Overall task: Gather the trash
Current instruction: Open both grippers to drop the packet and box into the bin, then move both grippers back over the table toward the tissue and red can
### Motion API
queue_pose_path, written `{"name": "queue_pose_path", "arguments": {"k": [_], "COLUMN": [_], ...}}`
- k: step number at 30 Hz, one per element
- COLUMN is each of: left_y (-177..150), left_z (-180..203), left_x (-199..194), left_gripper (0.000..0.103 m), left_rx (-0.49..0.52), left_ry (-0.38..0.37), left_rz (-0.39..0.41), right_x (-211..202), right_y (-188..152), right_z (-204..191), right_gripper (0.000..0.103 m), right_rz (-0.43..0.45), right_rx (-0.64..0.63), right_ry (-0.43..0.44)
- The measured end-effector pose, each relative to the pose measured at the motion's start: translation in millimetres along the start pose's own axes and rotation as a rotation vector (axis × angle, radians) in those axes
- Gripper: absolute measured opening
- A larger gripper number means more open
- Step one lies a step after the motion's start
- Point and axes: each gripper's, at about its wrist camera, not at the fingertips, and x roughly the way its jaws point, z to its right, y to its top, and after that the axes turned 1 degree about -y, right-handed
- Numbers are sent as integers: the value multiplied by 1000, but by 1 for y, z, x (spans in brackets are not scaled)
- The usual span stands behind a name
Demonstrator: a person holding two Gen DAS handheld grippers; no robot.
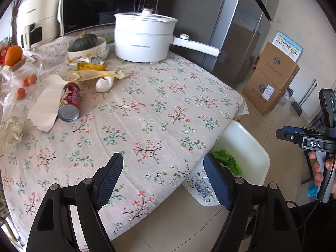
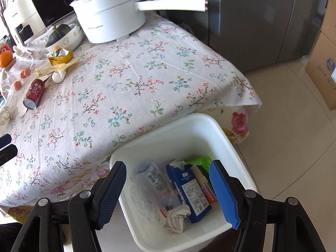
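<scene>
Both claws are released and empty. The right claw (image 2: 168, 191) hovers over the white square plastic bin (image 2: 231, 145) beside the bench (image 2: 147, 79). The red drink can (image 1: 70, 103) lies on its side at the bench's far left, long axis pointing roughly toward the left claw (image 1: 163, 180), which is nearer, probably the one to reach ahead-left.

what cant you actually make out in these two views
- Trash bin, left wrist view: mostly hidden by the table edge and a gripper finger.
- Bin bottom, right wrist view: covered by the blue carton and plastic bottle.
- Red can: label too small.
- Crumpled tissue: cut by the frame edge.
</scene>
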Motion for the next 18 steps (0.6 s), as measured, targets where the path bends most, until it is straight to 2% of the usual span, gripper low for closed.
{"name": "queue_pose_path", "arguments": {"k": [8,14,18], "left_y": [-14,-22,-30], "left_z": [-56,-89,-112], "left_x": [-32,-64,-87], "left_gripper": [90,91,97], "left_rx": [-73,-114,-166], "left_ry": [90,181,228], "left_rz": [37,49,67], "right_x": [7,9,9], "right_y": [16,33,36], "right_z": [-55,-107,-132], "right_gripper": [77,79,81], "right_rz": [31,68,75], "right_rx": [-83,-149,-175], "right_ry": [3,52,110]}}
